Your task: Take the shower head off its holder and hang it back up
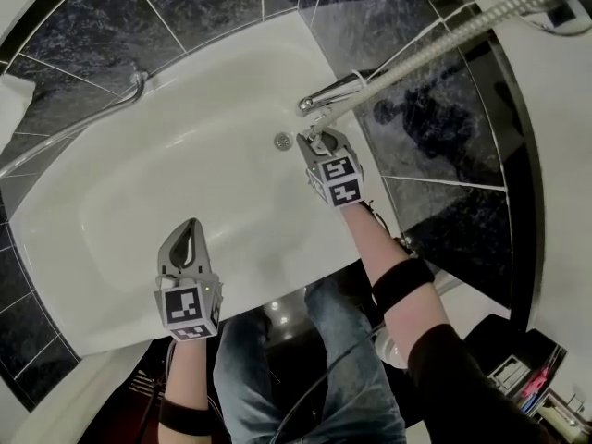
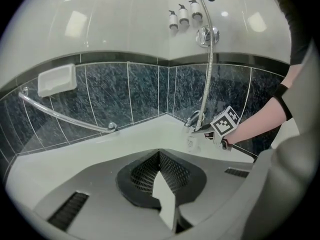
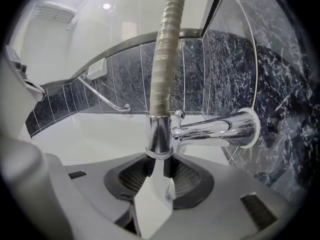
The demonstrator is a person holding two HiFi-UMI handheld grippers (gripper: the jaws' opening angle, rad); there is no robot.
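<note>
At the chrome tap (image 3: 220,129), the right gripper (image 1: 317,141) pinches the shower hose end fitting (image 3: 160,136); the left gripper (image 1: 189,232) hovers over the bathtub (image 1: 111,202), jaws pressed together.

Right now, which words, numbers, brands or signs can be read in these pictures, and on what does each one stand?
No text can be read.
Cubes on the left gripper and right gripper: square marker patterns only, no letters.
Three wall bottles: labels too small.
Packages by the floor: print blurred.
</note>
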